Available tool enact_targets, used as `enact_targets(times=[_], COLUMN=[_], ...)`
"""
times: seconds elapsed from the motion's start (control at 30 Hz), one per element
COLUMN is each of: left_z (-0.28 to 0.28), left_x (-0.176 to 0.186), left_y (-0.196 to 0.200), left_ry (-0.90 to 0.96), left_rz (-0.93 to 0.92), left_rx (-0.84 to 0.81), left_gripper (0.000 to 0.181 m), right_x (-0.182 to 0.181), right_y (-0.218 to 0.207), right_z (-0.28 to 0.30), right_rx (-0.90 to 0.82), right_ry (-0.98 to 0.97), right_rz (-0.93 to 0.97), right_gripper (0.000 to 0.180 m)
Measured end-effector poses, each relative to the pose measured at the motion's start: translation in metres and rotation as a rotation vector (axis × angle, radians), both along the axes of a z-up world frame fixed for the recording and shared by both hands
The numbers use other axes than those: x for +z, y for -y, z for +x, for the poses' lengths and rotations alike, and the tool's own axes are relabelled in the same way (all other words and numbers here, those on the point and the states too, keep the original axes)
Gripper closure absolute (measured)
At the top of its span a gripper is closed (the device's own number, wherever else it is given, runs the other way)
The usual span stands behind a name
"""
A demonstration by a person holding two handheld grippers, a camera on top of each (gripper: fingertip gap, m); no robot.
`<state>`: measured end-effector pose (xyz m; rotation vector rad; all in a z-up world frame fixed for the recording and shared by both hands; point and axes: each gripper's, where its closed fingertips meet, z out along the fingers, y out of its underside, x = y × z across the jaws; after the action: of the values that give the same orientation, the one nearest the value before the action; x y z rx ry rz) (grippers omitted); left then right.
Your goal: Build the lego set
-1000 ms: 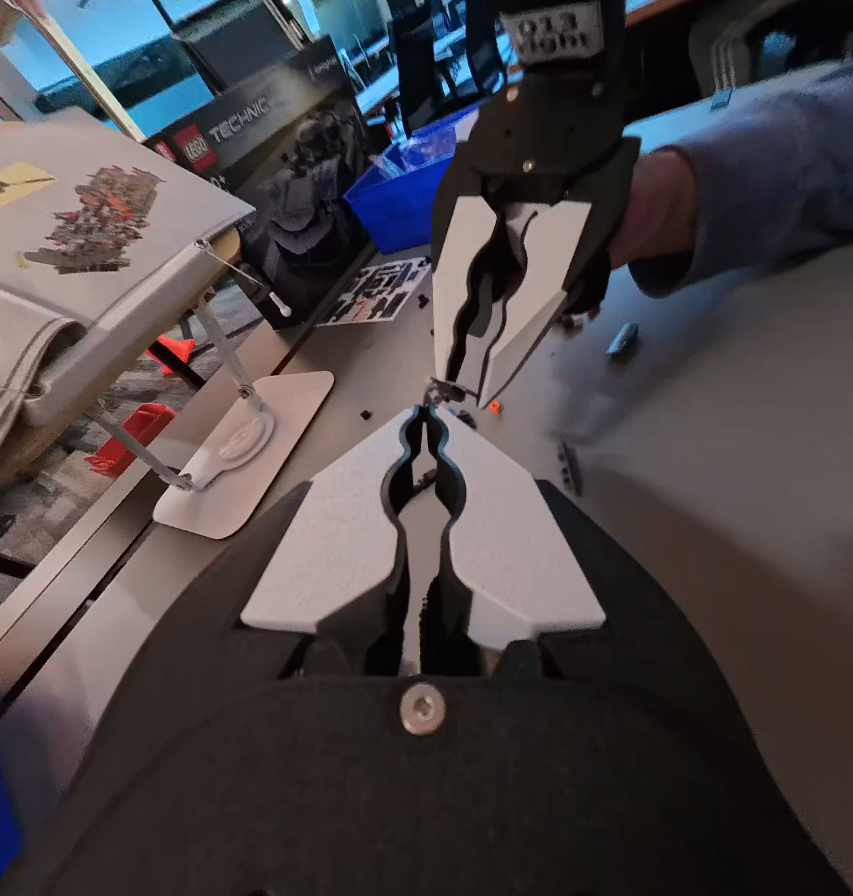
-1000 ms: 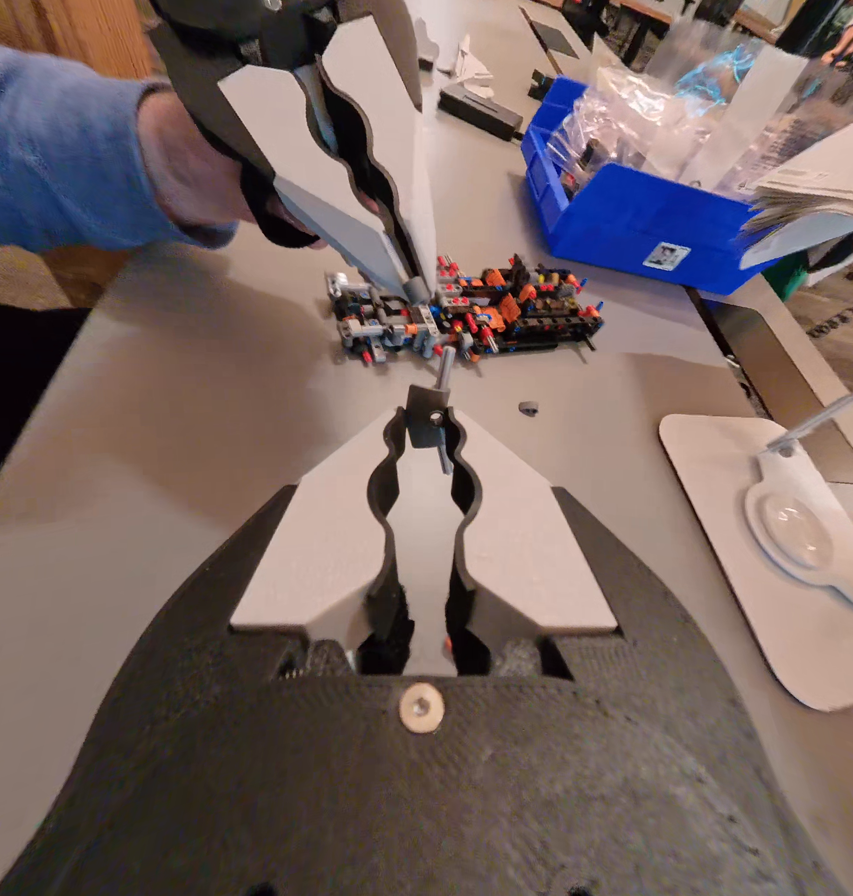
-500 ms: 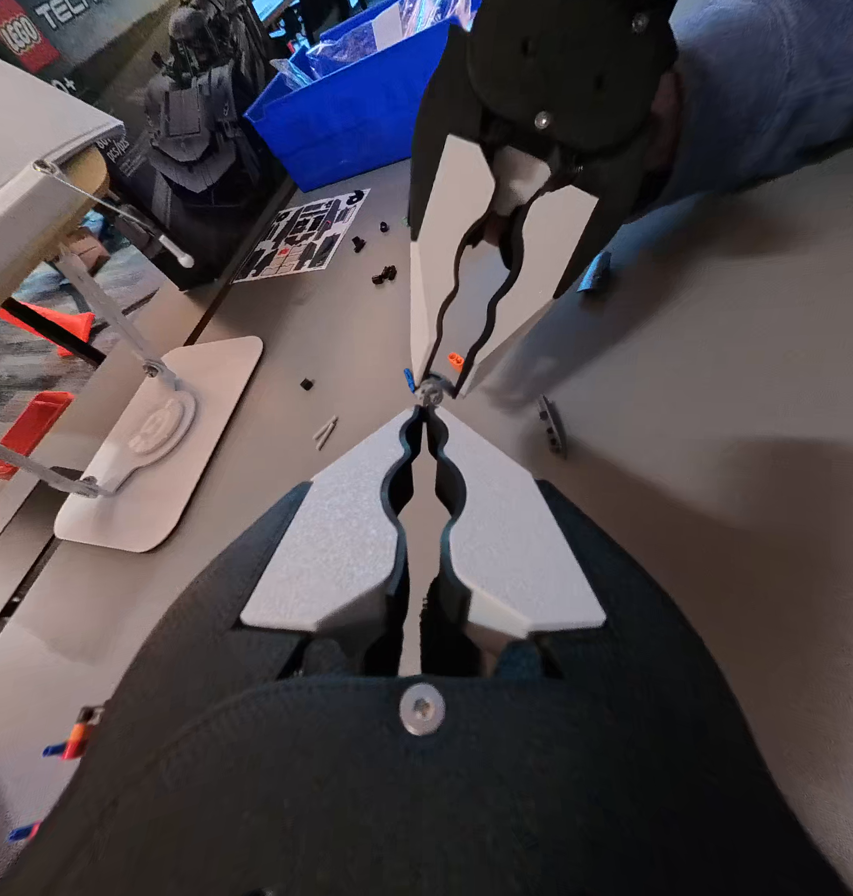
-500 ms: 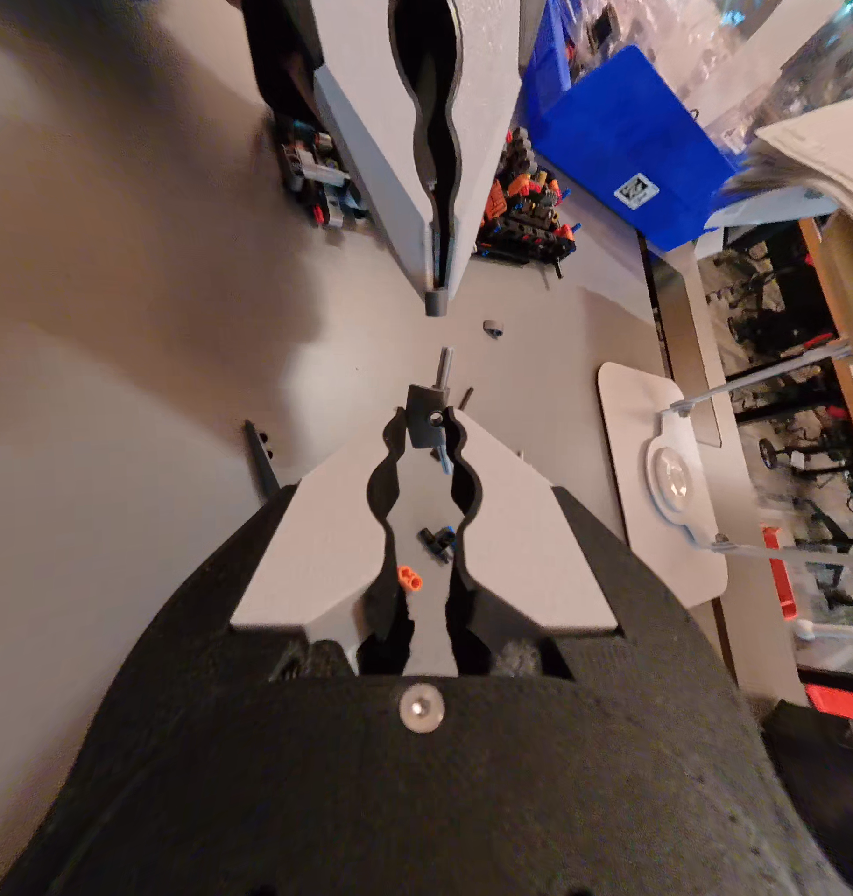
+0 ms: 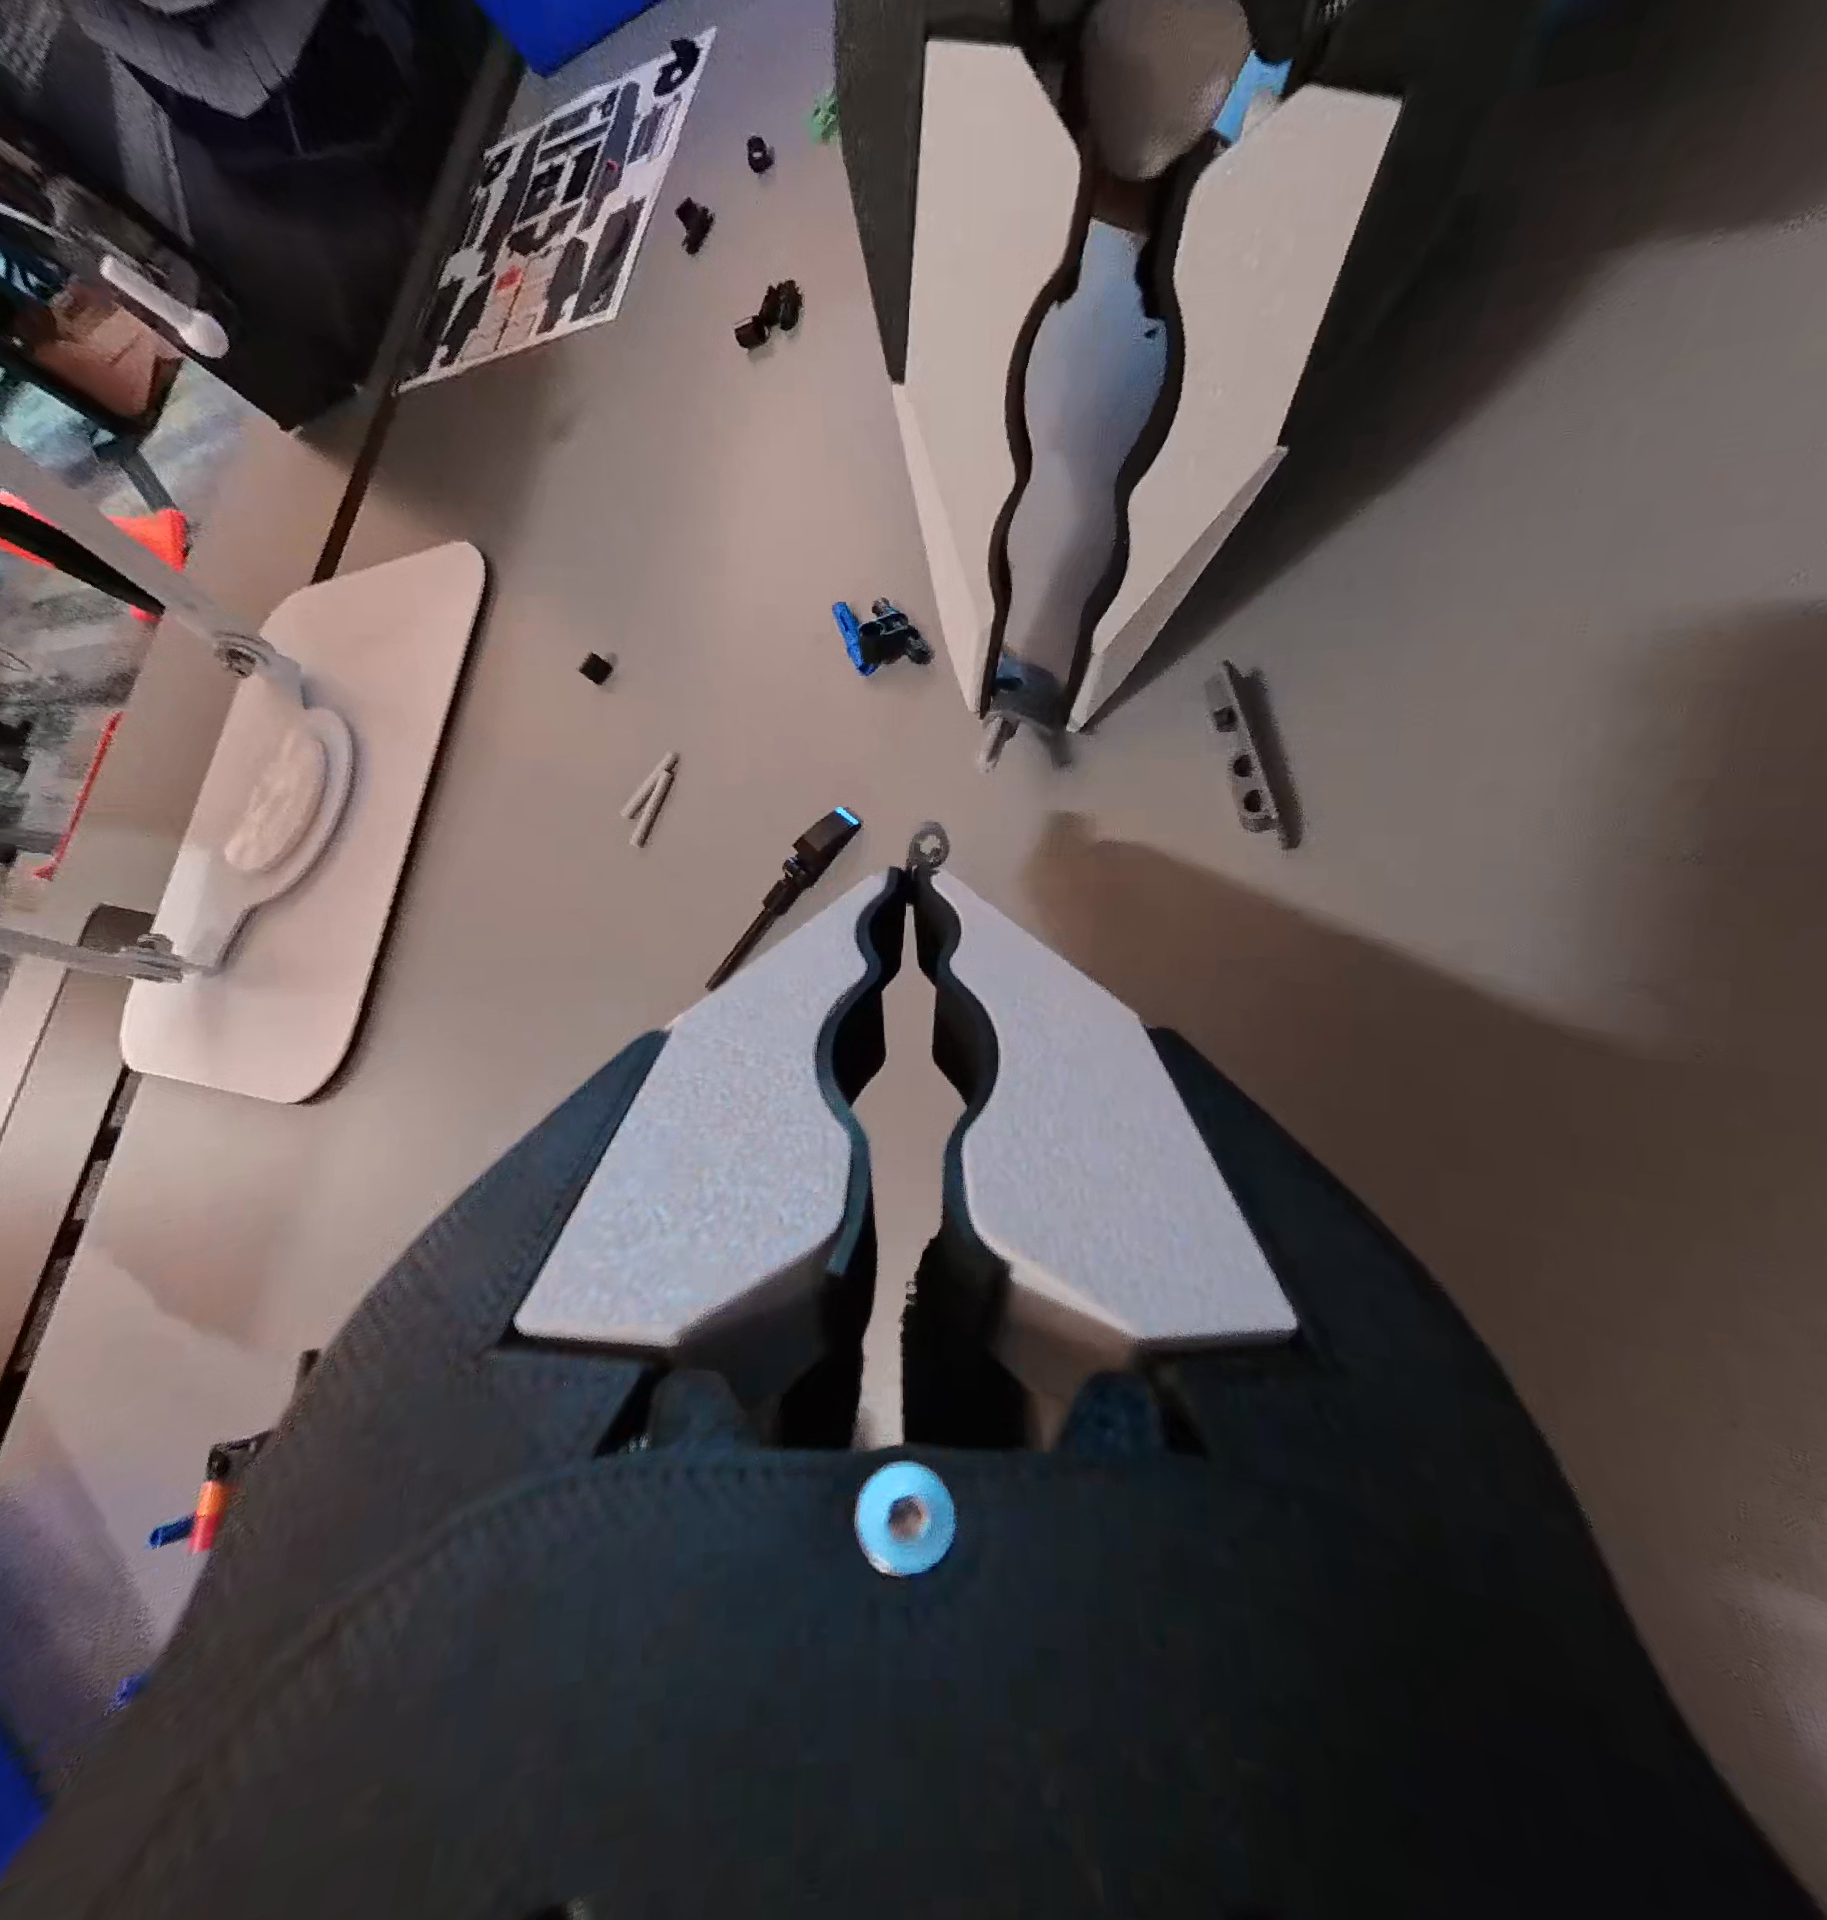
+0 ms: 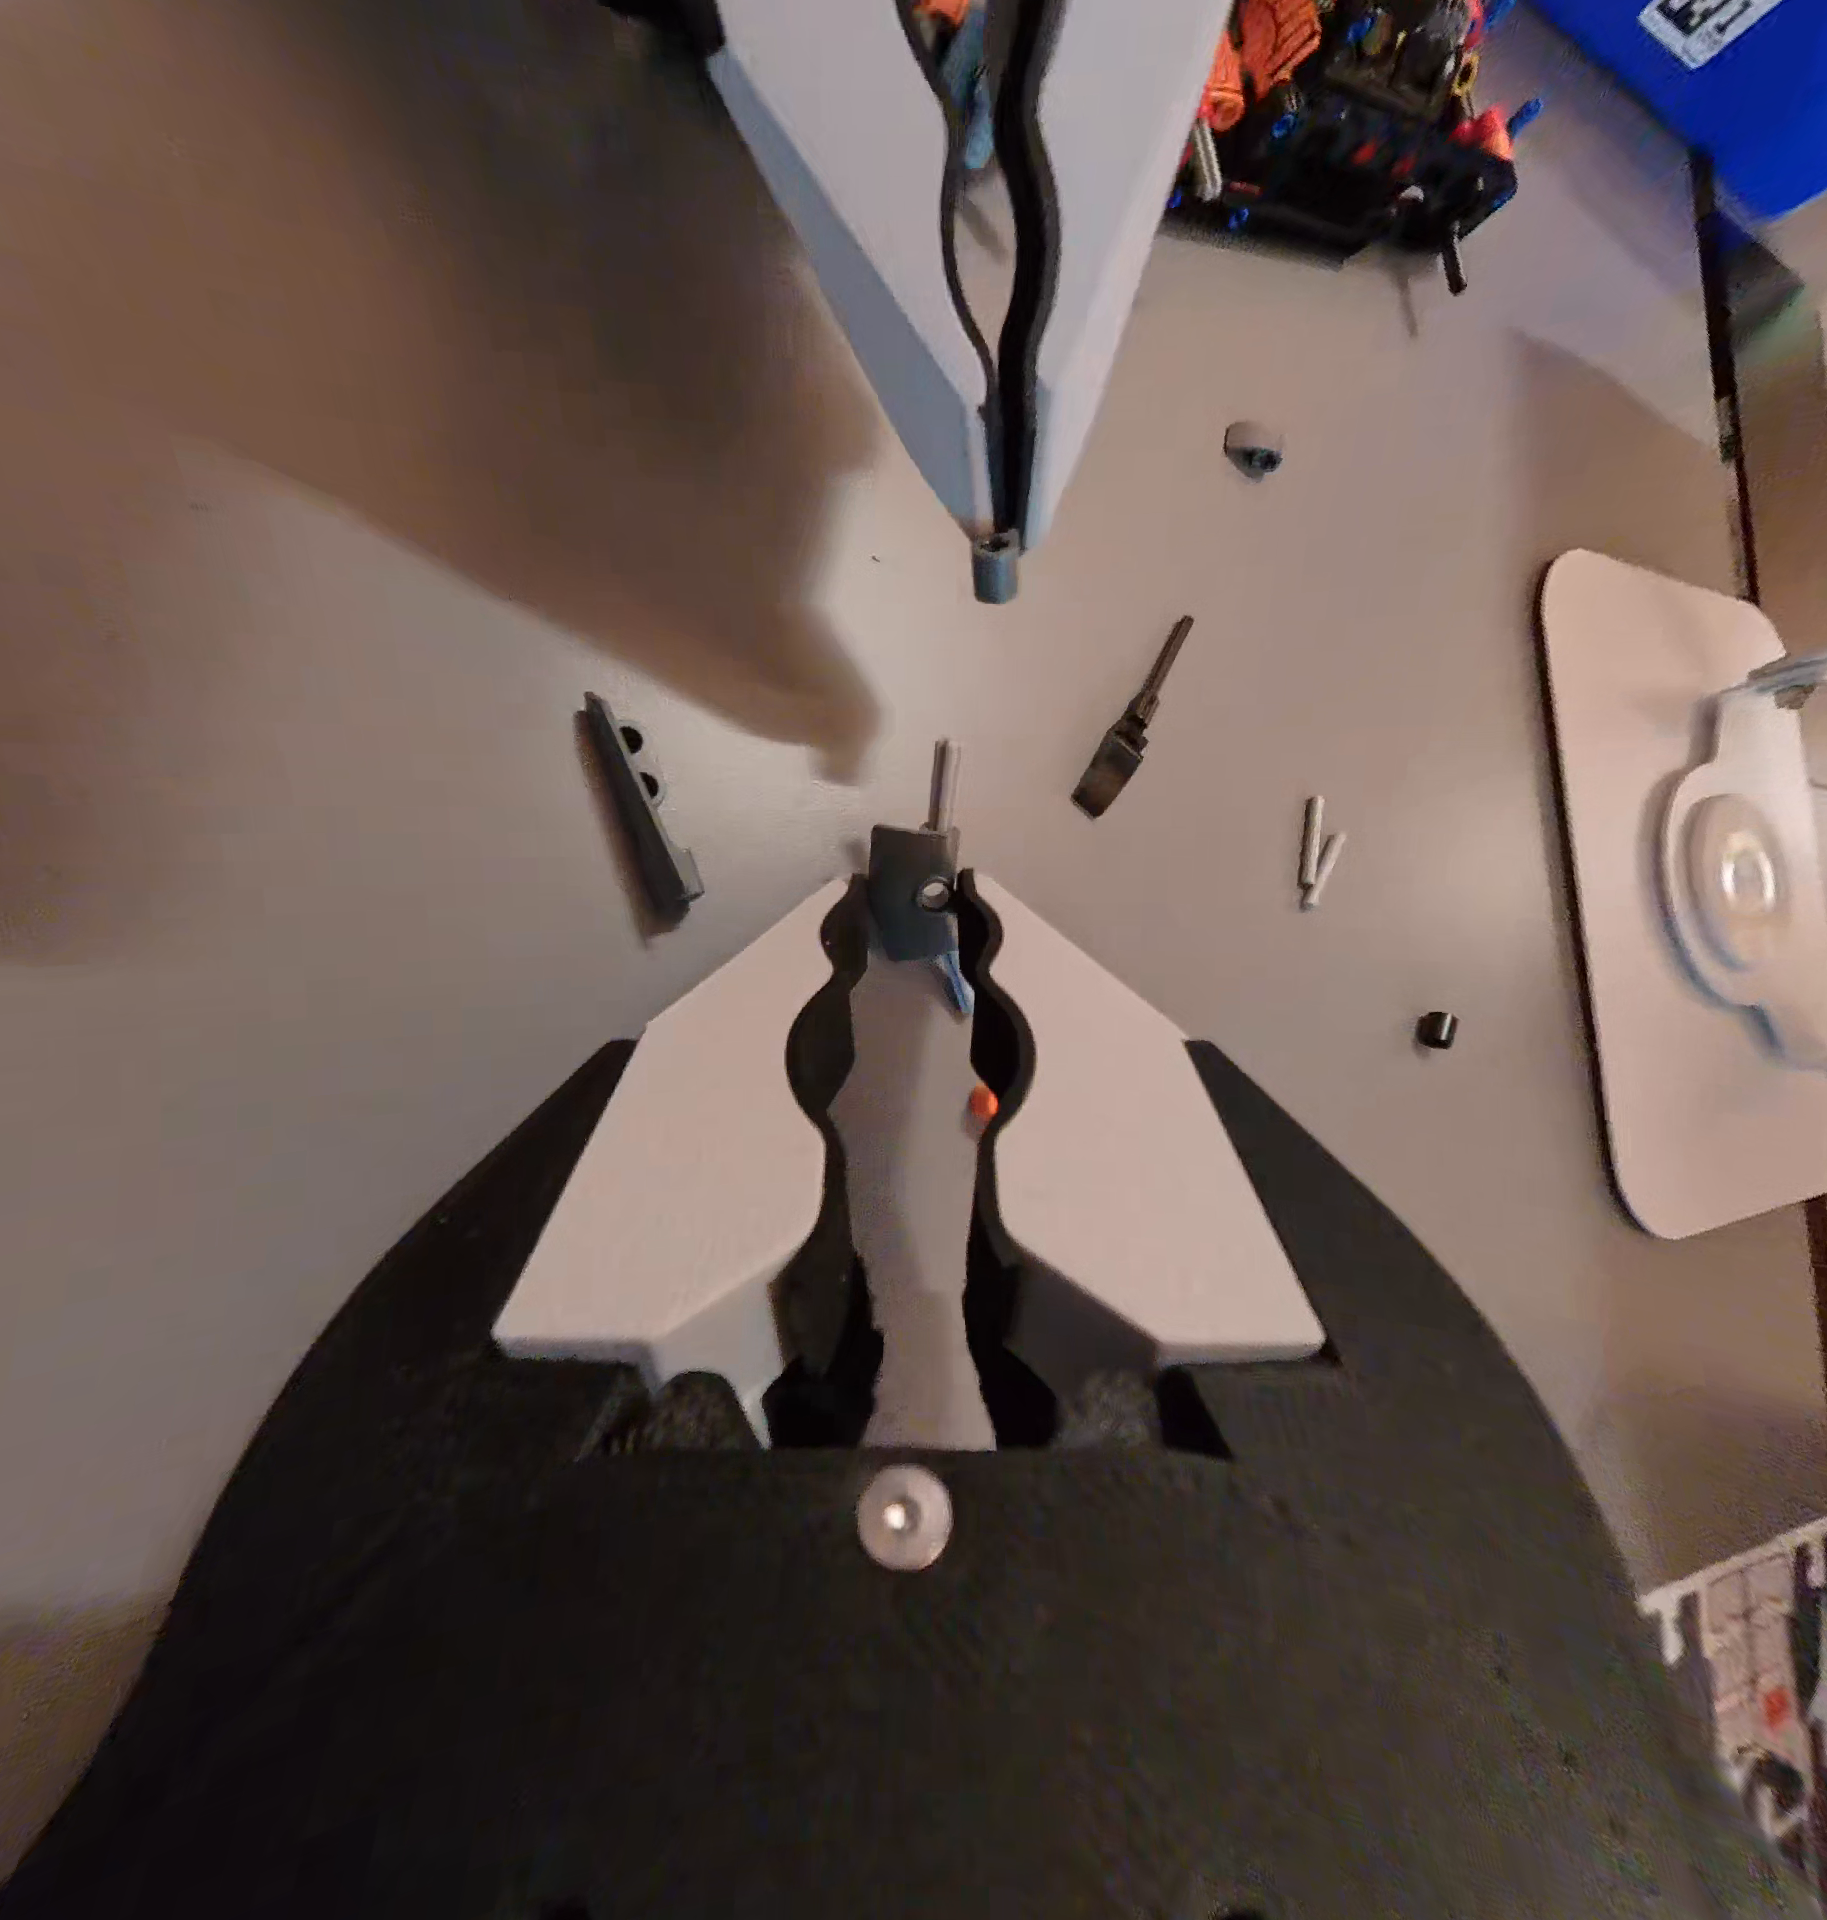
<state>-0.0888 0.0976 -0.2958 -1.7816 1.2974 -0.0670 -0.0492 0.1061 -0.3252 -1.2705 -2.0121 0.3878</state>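
Observation:
My left gripper [image 5: 914, 881] is shut on a small grey bush [image 5: 930, 844]; it also shows at the top of the right wrist view [image 6: 997, 540] with the bush [image 6: 995, 574] at its tip. My right gripper [image 6: 914, 896] is shut on a dark grey connector [image 6: 904, 883] with a light grey axle [image 6: 940, 777] pointing at the bush, a short gap between them. The right gripper [image 5: 1028, 712] shows at the top of the left wrist view. The part-built orange and black model [image 6: 1356, 135] lies at the far right.
Loose on the grey table: a dark grey beam [image 6: 639, 810], a black piece with an axle [image 6: 1127, 727], two light grey pins [image 6: 1319, 852], a black bush [image 6: 1437, 1031], a blue and black piece [image 5: 878, 636]. A white stand base [image 6: 1698, 883], a sticker sheet [image 5: 566, 229] and a blue bin [image 6: 1719, 83] lie at the edges. About 6 cm separates my left fingertips from my right.
Both grippers have tipped down, so both views now look steeply at the table. The bush and the axle tip, almost touching before, now stand a little apart. Both grips are unchanged.

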Motion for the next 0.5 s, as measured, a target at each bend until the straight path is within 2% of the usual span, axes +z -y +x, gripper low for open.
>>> enact_targets(times=[0.03, 0.17, 0.27, 0.5], left_z=[0.0, 0.005, 0.006, 0.008], left_x=[-0.001, 0.003, -0.006, -0.003], left_y=[0.001, 0.0, -0.002, 0.004], left_ry=[-0.006, -0.034, -0.072, -0.055], left_rz=[-0.001, 0.056, 0.04, 0.017], left_rx=[0.003, 0.016, 0.026, 0.072], left_gripper=[0.181, 0.181, 0.181, 0.181], right_x=[0.0, 0.0, 0.004, 0.025], right_y=[0.001, 0.007, 0.008, 0.002], right_z=[-0.001, -0.003, -0.003, 0.005], right_rx=[-0.003, 0.009, -0.01, -0.023], right_ry=[-0.003, -0.021, -0.032, -0.101], right_rz=[-0.016, -0.082, -0.188, -0.309], right_gripper=[0.165, 0.162, 0.147, 0.15])
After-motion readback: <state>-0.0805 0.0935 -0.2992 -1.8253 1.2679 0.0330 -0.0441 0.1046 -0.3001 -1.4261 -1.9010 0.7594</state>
